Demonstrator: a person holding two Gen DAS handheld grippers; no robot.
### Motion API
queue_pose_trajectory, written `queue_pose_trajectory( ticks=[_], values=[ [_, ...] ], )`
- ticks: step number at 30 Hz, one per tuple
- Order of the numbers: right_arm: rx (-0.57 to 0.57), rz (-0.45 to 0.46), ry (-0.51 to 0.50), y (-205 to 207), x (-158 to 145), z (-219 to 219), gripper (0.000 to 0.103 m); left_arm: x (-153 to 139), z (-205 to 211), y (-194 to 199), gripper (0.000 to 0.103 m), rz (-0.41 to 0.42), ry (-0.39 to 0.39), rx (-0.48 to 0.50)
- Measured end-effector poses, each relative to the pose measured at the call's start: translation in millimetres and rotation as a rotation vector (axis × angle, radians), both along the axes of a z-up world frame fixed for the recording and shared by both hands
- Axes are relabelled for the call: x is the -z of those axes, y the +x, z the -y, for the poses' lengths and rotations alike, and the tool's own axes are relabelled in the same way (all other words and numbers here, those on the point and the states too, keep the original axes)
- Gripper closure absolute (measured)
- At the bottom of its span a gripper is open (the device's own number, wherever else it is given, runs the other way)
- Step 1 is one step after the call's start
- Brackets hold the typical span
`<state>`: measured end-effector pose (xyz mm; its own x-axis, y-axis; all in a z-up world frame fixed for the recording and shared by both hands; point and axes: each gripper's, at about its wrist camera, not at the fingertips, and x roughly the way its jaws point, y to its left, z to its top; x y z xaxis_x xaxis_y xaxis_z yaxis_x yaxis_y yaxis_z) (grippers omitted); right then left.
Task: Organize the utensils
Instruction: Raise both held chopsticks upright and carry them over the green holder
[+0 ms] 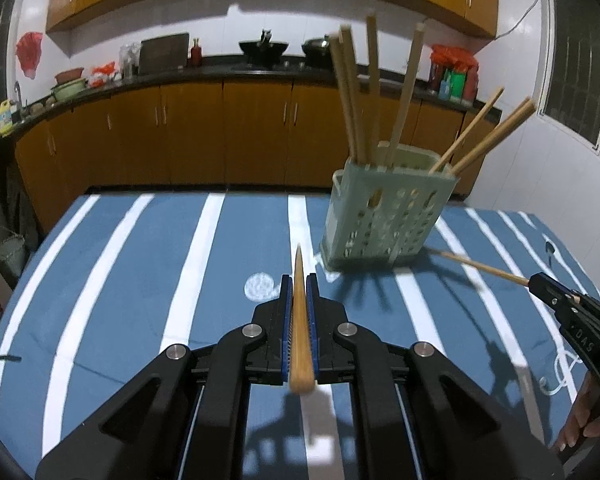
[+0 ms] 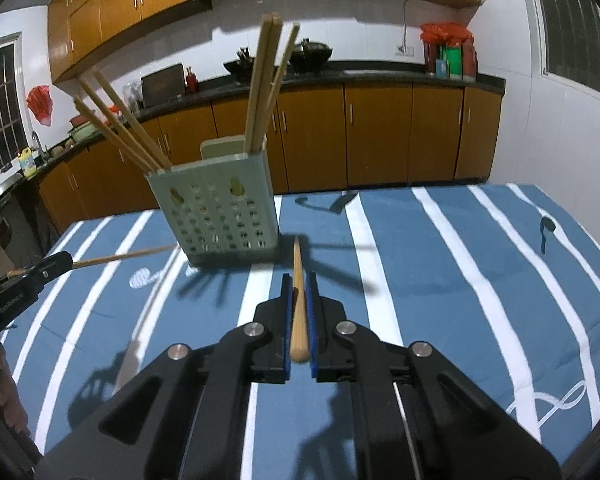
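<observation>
Both grippers carry one chopstick each, over the table (image 1: 140, 260) w/ its blue-and-white striped cloth. Left gripper (image 1: 299, 280): jaws closed tight on a wooden chopstick (image 1: 300, 320), which runs lengthwise between the blue pads, thin tip fwd, thick end back toward the camera. Right gripper (image 2: 299, 280): same, jaws clamped on its own chopstick (image 2: 299, 304), tip fwd. The holder (image 1: 384, 220), a pale green perforated caddy, stands upright on the table ahead and between the two grippers; several chopsticks (image 1: 404, 92) already stand in it, some near-vertical, some splayed outward. No loose chopsticks visible on the cloth, so prob. late in the task, with delivery to the holder as the step in hand. To do it well: lift each tip clear above the rim, tilt the stick steeper so the tip points down into an open part of the top, away from the sticks already leaning there. Go one gripper at a time, since the two sticks converge on the same opening and could cross. Release only once the tip is inside the walls; the holder looks light and could tip if nudged sideways.
</observation>
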<state>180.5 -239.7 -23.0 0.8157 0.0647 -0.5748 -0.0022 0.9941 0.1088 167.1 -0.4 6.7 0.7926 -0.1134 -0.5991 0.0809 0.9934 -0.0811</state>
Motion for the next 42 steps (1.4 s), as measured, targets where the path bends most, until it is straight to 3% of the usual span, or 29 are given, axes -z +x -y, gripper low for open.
queue_pose_trajectory(
  ticks=[19,31,37,42],
  values=[
    [-0.026,0.229,0.069,-8,-90,11,0.095,-82,4,-3,0.095,0.190,-0.061,0.049],
    [-0.038,0.460,0.140,3,-169,7,0.095,-142,29,21,0.095,0.361,-0.142,0.084],
    [-0.026,0.533,0.144,28,-182,3,0.095,-159,39,45,0.095,0.455,-0.150,0.055],
    [-0.022,0.528,0.126,61,-170,0,0.095,-152,42,68,0.095,0.477,-0.145,0.023]
  ],
)
